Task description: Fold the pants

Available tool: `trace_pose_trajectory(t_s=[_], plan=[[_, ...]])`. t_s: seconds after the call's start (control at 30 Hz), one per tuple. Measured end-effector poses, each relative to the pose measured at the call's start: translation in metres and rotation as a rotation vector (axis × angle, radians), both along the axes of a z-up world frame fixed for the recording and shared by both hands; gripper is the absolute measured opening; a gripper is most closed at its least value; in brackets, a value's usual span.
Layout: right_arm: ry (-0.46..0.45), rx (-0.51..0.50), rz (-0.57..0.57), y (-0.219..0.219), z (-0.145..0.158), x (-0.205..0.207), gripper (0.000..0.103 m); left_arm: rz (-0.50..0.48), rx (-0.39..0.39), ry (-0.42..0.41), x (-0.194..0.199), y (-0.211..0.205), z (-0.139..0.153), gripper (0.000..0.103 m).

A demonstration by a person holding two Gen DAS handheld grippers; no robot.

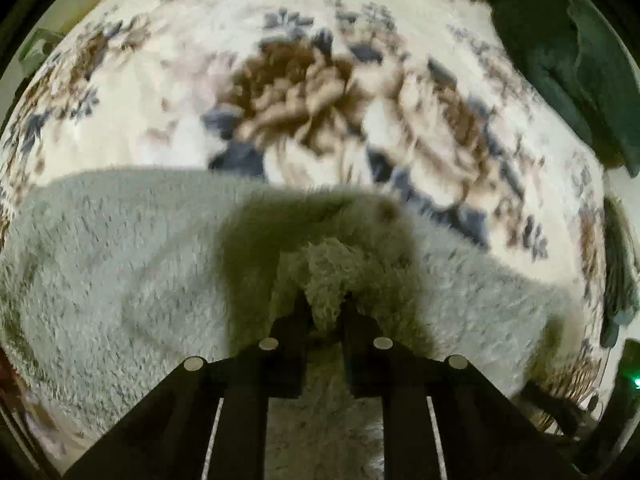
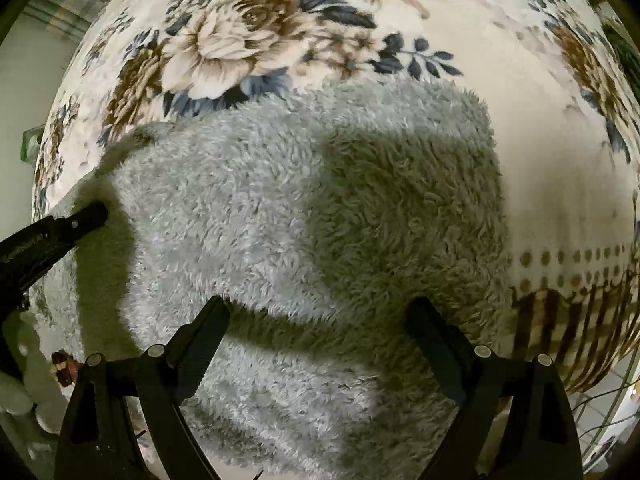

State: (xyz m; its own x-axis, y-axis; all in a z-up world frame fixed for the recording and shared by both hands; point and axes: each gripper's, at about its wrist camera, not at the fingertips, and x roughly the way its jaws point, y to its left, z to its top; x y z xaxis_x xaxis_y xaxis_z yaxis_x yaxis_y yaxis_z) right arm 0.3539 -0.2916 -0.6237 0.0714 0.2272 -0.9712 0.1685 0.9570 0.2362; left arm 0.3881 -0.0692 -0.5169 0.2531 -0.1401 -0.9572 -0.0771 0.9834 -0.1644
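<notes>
The pants [image 2: 288, 208] are pale grey-blue fluffy fleece, lying on a cream blanket with brown and blue flowers [image 2: 248, 32]. In the left wrist view my left gripper [image 1: 326, 300] is shut on a bunch of the pants [image 1: 324, 276], lifting a fold above the flat part [image 1: 120, 260]. In the right wrist view my right gripper [image 2: 316, 312] is open, its jaws wide apart just above the pants, holding nothing. The left gripper also shows in the right wrist view [image 2: 86, 216], at the pants' left edge.
A dark green cloth [image 1: 560, 60] lies at the blanket's far right in the left wrist view. The blanket's patterned border [image 2: 560, 280] and edge are at the right in the right wrist view. Small white objects [image 2: 20, 380] lie at the lower left.
</notes>
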Motion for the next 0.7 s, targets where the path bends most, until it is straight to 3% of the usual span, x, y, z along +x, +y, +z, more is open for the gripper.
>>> trace_pose_trajectory(t_s=[0.07,0.17,0.3,0.4,0.43,0.5,0.63,0.7], plan=[[-0.002,0.005,-0.006,-0.002,0.0,0.001,0.093,0.017,0.012,-0.06,0.003,0.007,0.013,0.01],[-0.005,-0.006,-0.01,-0.004,0.001,0.001,0.093,0.109,0.034,-0.036,0.017,0.033,0.009,0.011],[-0.012,0.003,-0.015,-0.006,0.008,-0.003,0.093,0.164,-0.078,0.007,0.005,0.057,0.02,0.014],[-0.024,0.021,-0.024,-0.008,0.018,-0.011,0.093,0.185,-0.144,0.013,-0.035,0.063,0.029,0.03],[-0.03,0.022,-0.019,-0.008,0.02,-0.015,0.093,0.195,-0.163,0.032,-0.052,0.063,0.027,0.043],[-0.033,0.009,0.003,-0.006,0.022,-0.025,0.093,0.205,-0.169,0.059,-0.074,0.057,0.019,0.047],[-0.013,-0.085,0.086,0.002,0.009,-0.045,0.093,0.149,0.021,0.156,-0.114,0.037,-0.022,0.05],[0.006,-0.129,0.116,0.005,-0.003,-0.052,0.093,0.184,0.016,0.168,-0.123,0.041,-0.043,0.052]])
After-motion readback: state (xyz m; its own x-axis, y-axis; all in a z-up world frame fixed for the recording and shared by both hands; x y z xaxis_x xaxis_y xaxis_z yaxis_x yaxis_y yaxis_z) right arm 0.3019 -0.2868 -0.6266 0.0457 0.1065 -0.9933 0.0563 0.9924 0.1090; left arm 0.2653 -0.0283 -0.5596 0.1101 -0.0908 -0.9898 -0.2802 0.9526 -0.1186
